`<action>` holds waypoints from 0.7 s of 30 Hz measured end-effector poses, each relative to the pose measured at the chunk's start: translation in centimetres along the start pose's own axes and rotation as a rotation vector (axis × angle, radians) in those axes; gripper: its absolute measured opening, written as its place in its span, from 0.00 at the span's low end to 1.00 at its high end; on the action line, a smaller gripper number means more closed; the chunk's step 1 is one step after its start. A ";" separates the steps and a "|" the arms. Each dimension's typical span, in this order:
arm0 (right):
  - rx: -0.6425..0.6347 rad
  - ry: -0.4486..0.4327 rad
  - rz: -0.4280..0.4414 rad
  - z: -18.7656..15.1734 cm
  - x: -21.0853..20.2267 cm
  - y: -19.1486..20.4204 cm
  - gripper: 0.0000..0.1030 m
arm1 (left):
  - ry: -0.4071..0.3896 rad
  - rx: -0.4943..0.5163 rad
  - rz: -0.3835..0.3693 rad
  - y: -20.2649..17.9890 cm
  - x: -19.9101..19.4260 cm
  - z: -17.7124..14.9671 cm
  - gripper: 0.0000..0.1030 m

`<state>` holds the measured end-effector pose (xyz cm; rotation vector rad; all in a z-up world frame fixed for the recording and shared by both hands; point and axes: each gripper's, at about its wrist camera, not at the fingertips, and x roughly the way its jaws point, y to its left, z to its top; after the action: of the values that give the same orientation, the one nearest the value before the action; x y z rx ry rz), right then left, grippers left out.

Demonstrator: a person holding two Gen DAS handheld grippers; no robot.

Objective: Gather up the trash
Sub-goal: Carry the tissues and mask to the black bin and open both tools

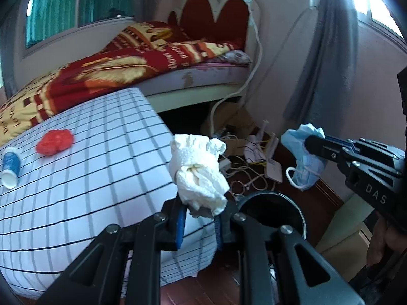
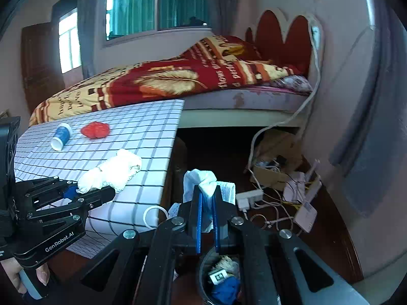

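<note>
**Soft trash pinched over the bin**

Left claw [image 1: 201, 218] pinching crumpled white tissue [image 1: 199, 172]; right claw [image 2: 207, 218] clamped on blue face mask [image 2: 207, 185], above the black bin [image 2: 203, 274]. Both light, limp, compressible; best gripped by the bunched middle, not loose edges or the ear loop.

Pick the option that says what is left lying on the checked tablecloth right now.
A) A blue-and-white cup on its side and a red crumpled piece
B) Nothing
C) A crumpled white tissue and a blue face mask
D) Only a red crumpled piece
A: the blue-and-white cup lies tipped over beside the red crumpled piece on the checked tablecloth, while the white tissue and blue face mask are held in the jaws.
</note>
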<state>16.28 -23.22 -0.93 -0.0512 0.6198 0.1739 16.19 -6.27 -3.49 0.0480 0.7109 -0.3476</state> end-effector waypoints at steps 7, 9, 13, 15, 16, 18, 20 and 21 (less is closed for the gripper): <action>0.043 0.029 -0.056 -2.2 -0.7 -3.8 0.07 | 0.023 0.063 -0.079 -4.3 1.9 -0.4 0.19; 0.057 0.042 -0.065 -2.9 -0.8 -4.8 0.07 | 0.034 0.078 -0.098 -5.4 2.3 -0.7 0.19; 0.083 0.078 -0.072 -4.8 -0.5 -6.9 0.07 | 0.073 0.106 -0.133 -7.2 3.7 -1.7 0.19; 0.100 0.109 -0.072 -6.2 0.1 -8.1 0.07 | 0.099 0.114 -0.154 -7.9 4.5 -2.3 0.19; 0.106 0.119 -0.071 -6.6 0.2 -8.5 0.07 | 0.116 0.117 -0.166 -8.3 5.1 -2.7 0.19; 0.119 0.152 -0.069 -8.2 0.9 -9.3 0.07 | 0.151 0.125 -0.185 -9.0 6.4 -3.4 0.19; 0.133 0.186 -0.064 -9.9 1.8 -10.1 0.07 | 0.189 0.125 -0.205 -9.6 7.7 -4.1 0.19; 0.136 0.198 -0.062 -10.5 2.0 -10.3 0.07 | 0.204 0.127 -0.207 -9.9 8.2 -4.5 0.19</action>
<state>13.73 -34.15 -10.69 0.0442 0.8249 0.0664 15.88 -17.28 -11.49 0.1325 0.8976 -0.5926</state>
